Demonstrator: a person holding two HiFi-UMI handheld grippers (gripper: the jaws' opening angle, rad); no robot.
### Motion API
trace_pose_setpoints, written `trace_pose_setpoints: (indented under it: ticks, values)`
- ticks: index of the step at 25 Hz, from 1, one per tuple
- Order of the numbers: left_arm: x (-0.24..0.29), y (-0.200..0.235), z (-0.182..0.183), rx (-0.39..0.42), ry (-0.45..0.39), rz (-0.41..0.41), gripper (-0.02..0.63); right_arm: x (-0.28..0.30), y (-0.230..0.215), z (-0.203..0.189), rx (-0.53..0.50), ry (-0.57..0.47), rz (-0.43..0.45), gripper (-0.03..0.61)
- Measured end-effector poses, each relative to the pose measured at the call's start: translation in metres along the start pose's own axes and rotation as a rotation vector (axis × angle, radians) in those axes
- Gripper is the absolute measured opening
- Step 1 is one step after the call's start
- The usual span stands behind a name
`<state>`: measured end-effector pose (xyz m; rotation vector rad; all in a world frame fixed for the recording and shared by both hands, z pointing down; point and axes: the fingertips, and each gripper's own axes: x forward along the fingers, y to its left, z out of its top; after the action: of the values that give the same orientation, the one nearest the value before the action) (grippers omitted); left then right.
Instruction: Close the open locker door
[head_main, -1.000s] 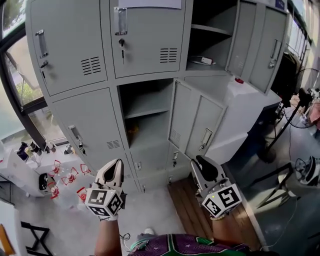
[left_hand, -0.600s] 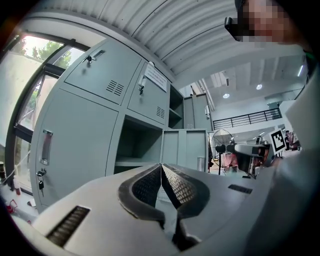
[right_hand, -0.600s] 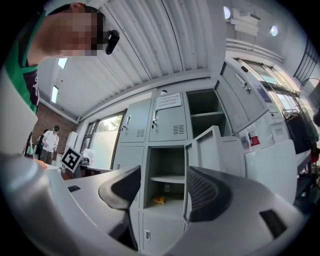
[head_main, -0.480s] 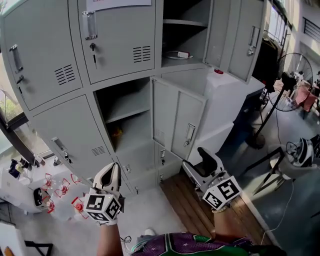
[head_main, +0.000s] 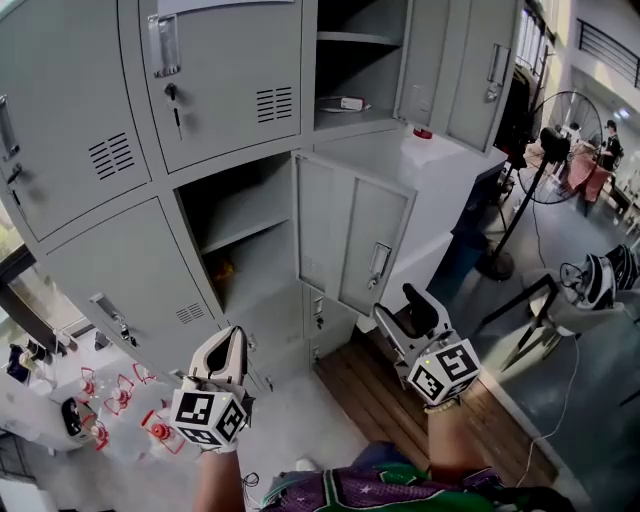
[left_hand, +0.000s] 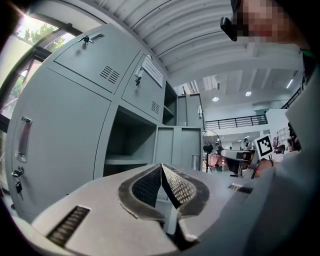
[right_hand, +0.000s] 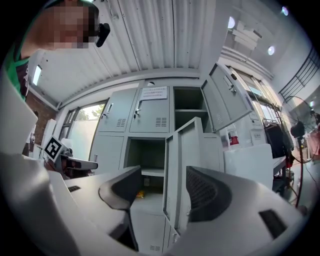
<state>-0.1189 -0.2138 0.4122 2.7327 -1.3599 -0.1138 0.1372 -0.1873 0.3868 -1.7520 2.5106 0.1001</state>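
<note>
The grey locker bank (head_main: 120, 120) has a middle-row door (head_main: 350, 240) swung open toward me, its handle (head_main: 378, 262) on the outer face. Its compartment (head_main: 235, 225) holds a shelf and a small yellow thing (head_main: 222, 268). My right gripper (head_main: 405, 305) stands open just below and in front of that door, apart from it; its jaws have just been opening, with nothing between them. In the right gripper view the door (right_hand: 182, 165) shows between the fingers of the right gripper (right_hand: 164, 172). My left gripper (head_main: 232, 338) is shut and empty, below the compartment. In its own view the left gripper (left_hand: 161, 167) points at the lockers.
An upper locker also stands open, its door (head_main: 470, 65) swung right, a white item (head_main: 350, 103) on its shelf. A white cabinet (head_main: 455, 180) stands right of the lockers. A fan on a stand (head_main: 550, 140) and a stool (head_main: 590, 290) are at right. Red-and-white items (head_main: 120, 395) lie on the floor at left.
The right gripper's jaws went from nearly shut to wide open. The lockers have drifted left in the head view, and both grippers have shifted a little toward the open door.
</note>
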Motion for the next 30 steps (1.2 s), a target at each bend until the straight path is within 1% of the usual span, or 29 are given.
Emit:
trace_pose_setpoints:
  ticks: [2,5,10,14,20,25,30]
  values:
    - [0.005,0.001,0.001,-0.004,-0.003,-0.009,0.023,0.003,-0.004,-0.004,-0.004,0.015,-0.01,0.27]
    - [0.009,0.002,0.0,-0.006,-0.003,-0.005,0.023,0.013,-0.012,-0.011,-0.017,0.03,-0.002,0.269]
    - [0.021,0.002,0.004,0.017,0.004,0.032,0.023,0.029,-0.038,-0.019,-0.013,0.045,-0.001,0.27]
    - [0.036,-0.005,0.008,0.036,0.001,0.058,0.023,0.038,-0.063,-0.023,-0.003,0.05,0.019,0.27]
    - [0.068,-0.026,0.007,0.044,0.001,0.06,0.023,0.052,-0.085,-0.031,0.002,0.054,0.075,0.268]
    - [0.089,-0.042,0.004,0.05,0.01,0.07,0.023,0.066,-0.09,-0.039,0.026,0.065,0.161,0.267]
    - [0.104,-0.054,0.0,0.052,0.014,0.092,0.023,0.077,-0.095,-0.05,0.028,0.065,0.213,0.262]
